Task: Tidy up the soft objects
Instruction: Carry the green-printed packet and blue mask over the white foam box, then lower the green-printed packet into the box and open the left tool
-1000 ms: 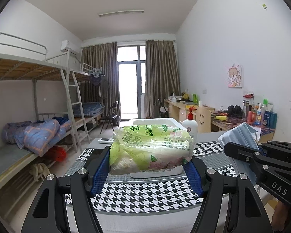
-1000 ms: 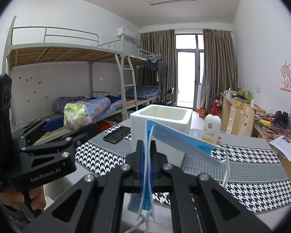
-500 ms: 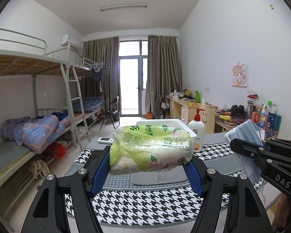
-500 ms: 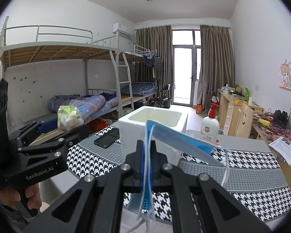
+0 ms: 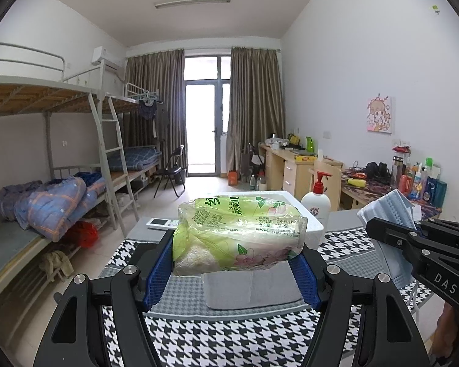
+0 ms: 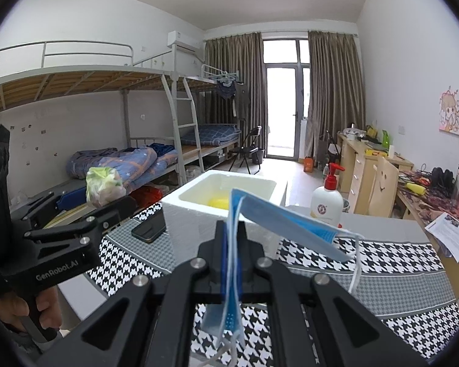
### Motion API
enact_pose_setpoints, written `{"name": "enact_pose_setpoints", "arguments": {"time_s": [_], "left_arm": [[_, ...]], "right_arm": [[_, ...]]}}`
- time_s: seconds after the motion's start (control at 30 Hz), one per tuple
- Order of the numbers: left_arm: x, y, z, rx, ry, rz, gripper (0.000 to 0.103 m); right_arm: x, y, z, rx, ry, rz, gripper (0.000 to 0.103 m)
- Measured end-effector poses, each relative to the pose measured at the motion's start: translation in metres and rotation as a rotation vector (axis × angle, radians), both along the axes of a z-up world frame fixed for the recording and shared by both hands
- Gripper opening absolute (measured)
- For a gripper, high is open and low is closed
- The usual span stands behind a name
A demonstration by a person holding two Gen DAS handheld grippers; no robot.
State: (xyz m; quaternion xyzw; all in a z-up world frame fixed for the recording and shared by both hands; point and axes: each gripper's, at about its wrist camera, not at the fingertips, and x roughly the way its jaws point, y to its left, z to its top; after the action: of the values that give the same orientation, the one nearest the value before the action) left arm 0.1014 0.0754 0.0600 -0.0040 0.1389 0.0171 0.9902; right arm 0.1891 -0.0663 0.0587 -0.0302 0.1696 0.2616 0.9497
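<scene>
A tissue pack (image 5: 238, 232) in green flowered plastic hangs above the table, and my left gripper (image 5: 237, 260) is shut on it with its blue pads (image 5: 157, 272) pressing both ends. A blue face mask (image 6: 278, 220) is pinched flat in my shut right gripper (image 6: 232, 244), its ear loops dangling. Just beyond both grippers stands a white foam box (image 6: 195, 217) with something yellow (image 6: 218, 203) inside. In the left wrist view the right gripper (image 5: 379, 229) and mask (image 5: 388, 211) are at the right edge. The right wrist view shows the tissue pack (image 6: 102, 186) at the left.
A houndstooth cloth (image 5: 229, 336) covers the table, with a folded grey cloth (image 5: 251, 287) on it below the pack. A phone (image 6: 150, 229) lies left of the box and a pump bottle (image 6: 326, 202) stands to its right. Papers (image 6: 453, 235) lie far right, bunk beds (image 6: 137, 159) left.
Both grippers have moved forward over the table and slightly up, each keeping its load. The foam box now sits closer and lower, and its inside shows in the right wrist view.
</scene>
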Motion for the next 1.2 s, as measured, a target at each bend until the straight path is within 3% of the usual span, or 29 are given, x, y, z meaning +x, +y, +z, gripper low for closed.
{"name": "enact_pose_setpoints", "arguments": {"time_s": [1.2], "left_arm": [[0.094, 0.016, 0.005, 0.005, 0.049, -0.016, 0.071]], "right_arm": [[0.096, 0.017, 0.006, -0.026, 0.071, -0.044, 0.007]]}}
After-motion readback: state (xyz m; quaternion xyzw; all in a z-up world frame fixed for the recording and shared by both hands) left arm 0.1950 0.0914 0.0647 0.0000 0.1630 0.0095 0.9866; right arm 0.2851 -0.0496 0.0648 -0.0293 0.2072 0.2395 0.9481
